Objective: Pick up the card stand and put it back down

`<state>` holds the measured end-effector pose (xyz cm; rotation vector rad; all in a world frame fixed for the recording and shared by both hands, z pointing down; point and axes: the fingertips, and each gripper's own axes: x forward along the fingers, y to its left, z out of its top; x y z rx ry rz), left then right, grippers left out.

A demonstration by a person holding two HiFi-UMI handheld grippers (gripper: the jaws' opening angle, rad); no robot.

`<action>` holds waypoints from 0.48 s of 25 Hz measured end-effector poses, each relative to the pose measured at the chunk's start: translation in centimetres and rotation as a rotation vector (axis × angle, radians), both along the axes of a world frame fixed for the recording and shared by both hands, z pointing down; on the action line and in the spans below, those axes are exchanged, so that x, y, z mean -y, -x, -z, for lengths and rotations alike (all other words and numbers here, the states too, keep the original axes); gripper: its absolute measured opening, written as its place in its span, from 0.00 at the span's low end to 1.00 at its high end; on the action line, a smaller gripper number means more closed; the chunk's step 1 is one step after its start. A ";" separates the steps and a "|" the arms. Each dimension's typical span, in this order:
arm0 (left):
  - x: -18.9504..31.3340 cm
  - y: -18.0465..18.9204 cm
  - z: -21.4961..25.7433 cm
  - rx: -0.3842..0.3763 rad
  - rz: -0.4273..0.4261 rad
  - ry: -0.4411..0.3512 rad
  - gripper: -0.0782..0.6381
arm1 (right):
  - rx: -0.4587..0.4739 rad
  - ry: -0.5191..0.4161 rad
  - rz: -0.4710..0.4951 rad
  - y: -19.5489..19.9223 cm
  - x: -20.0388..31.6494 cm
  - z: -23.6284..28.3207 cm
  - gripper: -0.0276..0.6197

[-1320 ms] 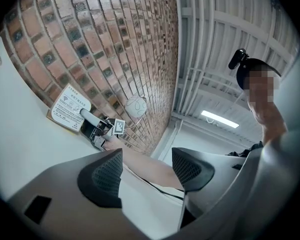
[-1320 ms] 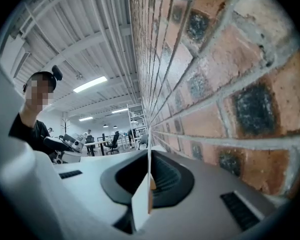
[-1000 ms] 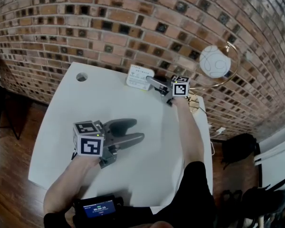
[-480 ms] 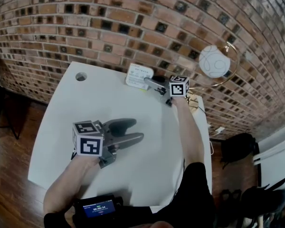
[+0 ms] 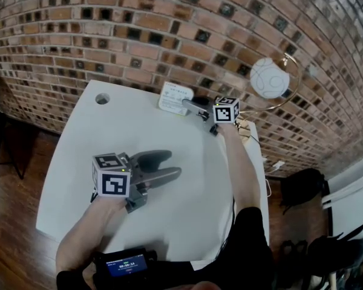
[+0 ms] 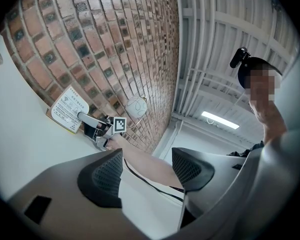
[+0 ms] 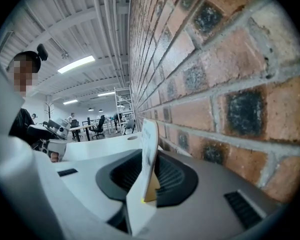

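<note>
And there it is: the card stand point(image 5: 174, 97) is seen upright at the far edge of the table point(image 5: 109, 138), just in front of the brick wall point(image 5: 169, 35), and it appears to be standing on its own base. The right gripper point(image 5: 187, 105) is stretched out to it at arm's length, and its jaws have just been opening. In the right gripper view the card is caught edge-on between the two pads point(image 7: 175, 176), with a dark gap on each side. The grip is therefore judged released, and the put-down step all but done. The card is straddled loosely, presumably so that it is not nudged as it settles. A straight pull-back would be called for next, since a sideways drift could tip so thin a thing. The left gripper point(image 5: 174, 165) is parked low over the near part of the table, well apart from the stand, with its jaws spread and nothing between them. No part seems to be asked of it in what looks like a one-handed job.
</note>
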<state>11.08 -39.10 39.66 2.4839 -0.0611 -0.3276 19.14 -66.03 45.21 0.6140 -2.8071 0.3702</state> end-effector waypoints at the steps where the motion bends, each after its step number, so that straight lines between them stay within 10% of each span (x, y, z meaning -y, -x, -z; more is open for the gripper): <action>1: 0.0 0.0 0.1 -0.003 -0.001 0.002 0.53 | -0.009 -0.007 -0.003 0.1 0.0 0.2 0.21; 12: 0.0 0.0 0.0 0.000 -0.001 0.005 0.53 | -0.072 0.001 -0.016 -0.3 0.6 -0.2 0.21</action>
